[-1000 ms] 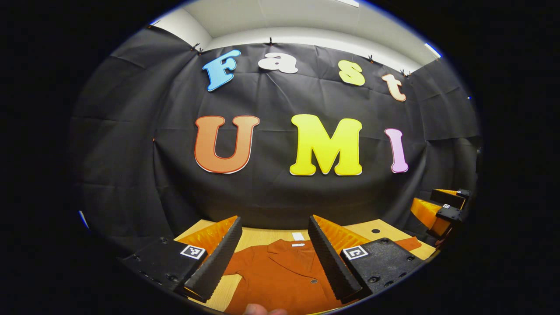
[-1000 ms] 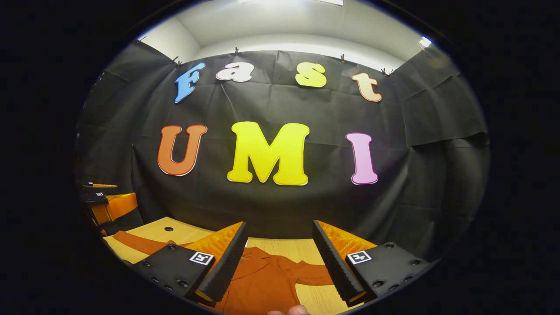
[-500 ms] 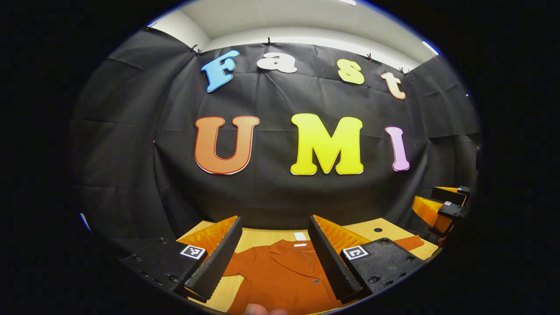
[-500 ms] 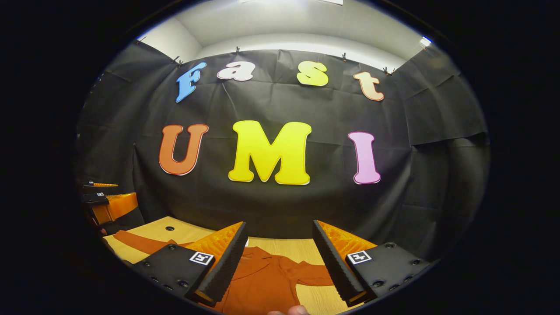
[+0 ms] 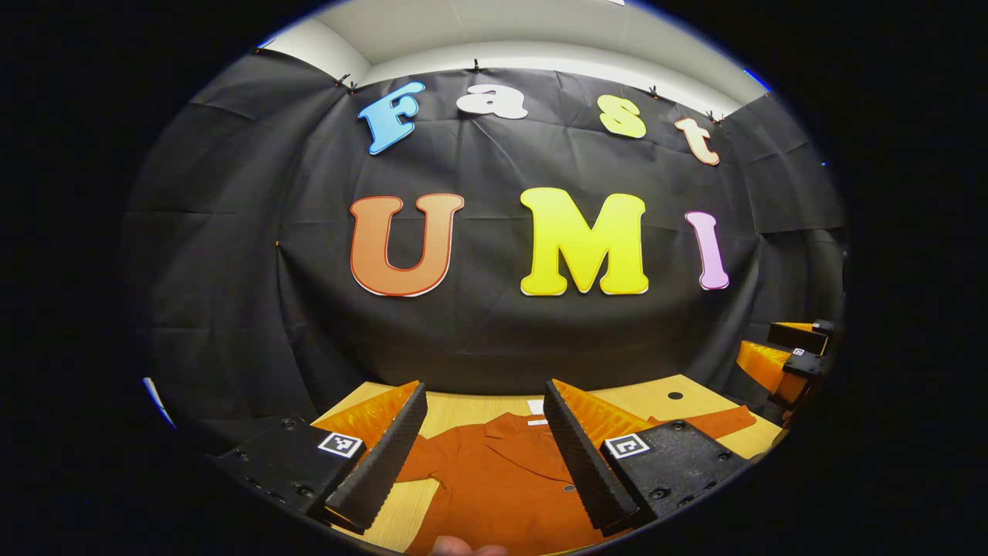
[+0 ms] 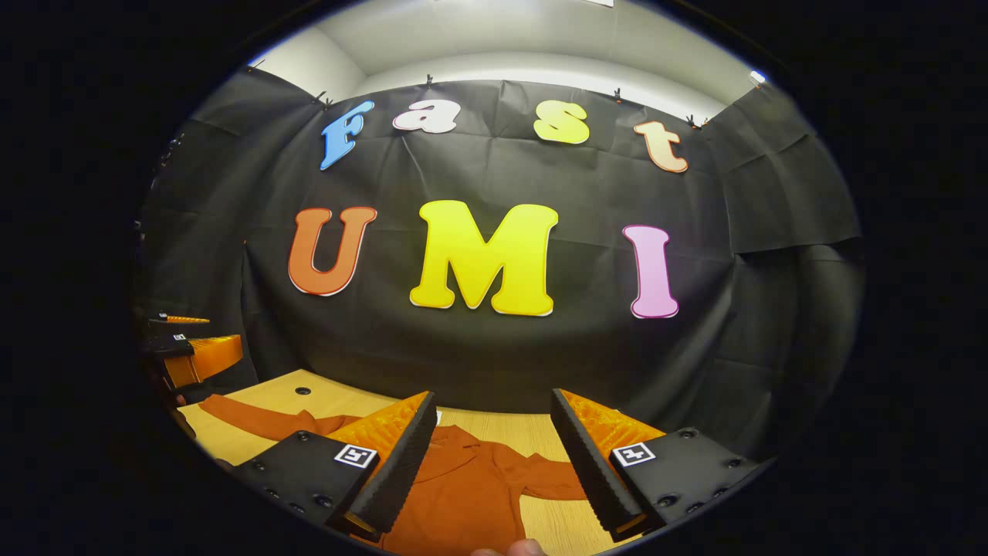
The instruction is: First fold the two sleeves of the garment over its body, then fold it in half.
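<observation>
Left gripper view, left to right. The left gripper (image 5: 485,455) is held above the near edge of the wooden table (image 5: 463,409), jaws spread wide, nothing gripped between them. The garment (image 5: 502,479), a rust-orange collared shirt with a button front, is seen lying flat on the table below and between the fingers, collar toward the far wall. One sleeve (image 5: 714,421) is stretched out flat toward the right of this view, well away from the body. At the far right edge the right gripper (image 5: 787,359) is seen held up off the table, apart from the cloth.

Right gripper view, left to right. The left gripper (image 6: 189,355) is seen at the far left, raised. The other sleeve (image 6: 262,417) is laid out flat toward the left of this view, unfolded. The right gripper (image 6: 490,463) is poised over the garment (image 6: 463,494), jaws wide apart, nothing held. A short stretch of sleeve (image 6: 552,486) is spread out sideways near its right finger. A fingertip (image 6: 517,548) of the person's hand is glimpsed at the bottom edge.

Progress, judged: nothing done yet. Both sleeves are spread out, none folded over the body, no half fold made. All steps are left: first sleeve, second sleeve, then the fold in half. Neither gripper is touching the fabric; a descent to a sleeve end is judged to be needed first.
</observation>
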Tool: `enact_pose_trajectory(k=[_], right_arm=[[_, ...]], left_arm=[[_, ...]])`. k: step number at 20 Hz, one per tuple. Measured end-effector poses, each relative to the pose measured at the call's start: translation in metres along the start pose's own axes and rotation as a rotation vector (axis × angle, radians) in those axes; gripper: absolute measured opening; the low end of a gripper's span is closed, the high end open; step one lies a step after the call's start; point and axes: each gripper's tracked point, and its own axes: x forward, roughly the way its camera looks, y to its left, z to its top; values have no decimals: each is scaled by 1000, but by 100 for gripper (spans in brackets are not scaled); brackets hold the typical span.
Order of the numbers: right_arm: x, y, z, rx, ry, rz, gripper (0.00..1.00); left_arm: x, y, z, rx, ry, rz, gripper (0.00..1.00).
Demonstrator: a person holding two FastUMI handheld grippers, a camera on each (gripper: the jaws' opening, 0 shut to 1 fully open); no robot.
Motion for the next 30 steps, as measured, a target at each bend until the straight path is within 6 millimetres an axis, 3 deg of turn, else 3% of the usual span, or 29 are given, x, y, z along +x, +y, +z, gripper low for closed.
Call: enact_pose_trajectory(k=[5,12,15,20,25,28,30], right_arm=[[-5,-6,-33,8,97,28,95],[-11,-48,-67,12,180,-27,94],[-1,-93,-85,46,204,-116,94],[20,-191,-133,144,266,-272,94],[21,-298,-214,263,374,-510,94],[29,-341,-263,292,442,-595,97],[33,-352,-285,299,484,-618,98]], left_arm=[[-3,7,-16,15,44,-4,98],[-12,21,-34,34,95,6,98],[-10,18,-28,35,86,9,98],[-5,-1,-28,29,113,3,98],[7,-30,-30,16,149,4,98],[13,-53,-30,-2,179,-11,98],[16,-63,-30,18,187,-19,98]])
